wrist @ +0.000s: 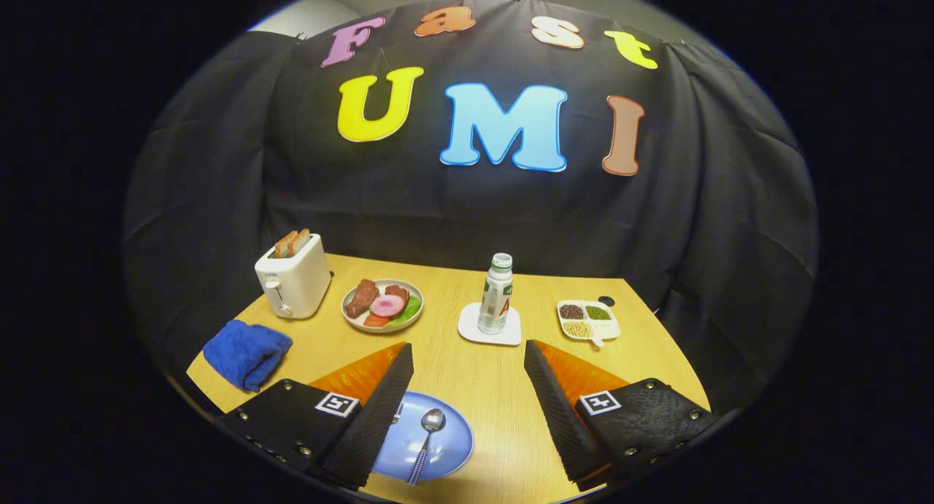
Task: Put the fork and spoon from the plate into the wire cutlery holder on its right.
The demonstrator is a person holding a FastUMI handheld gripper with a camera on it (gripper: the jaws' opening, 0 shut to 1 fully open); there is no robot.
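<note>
The gripper (467,409) hangs above the near edge of the wooden table (481,373), jaws spread wide and holding nothing, its two fingers pointing toward 12 o'clock. The spoon (425,438) lies on the blue plate (452,446), low between the fingers and close beside the left finger (372,416). Its long axis runs from the bowl at about 12 o'clock to the patterned handle at about 6 o'clock, tilted slightly toward 7. From midway between the jaws the spoon sits toward 7 o'clock, so the coming move looks to be a short shift left and down to straddle the handle. The left finger hides part of the plate; the fork cannot be made out, and may lie under that finger. The wire cutlery holder cannot be made out either.

Farther off, at 12 o'clock, a bottle (497,292) stands on a white coaster (490,332); a toaster (292,276) sits toward 10.
</note>
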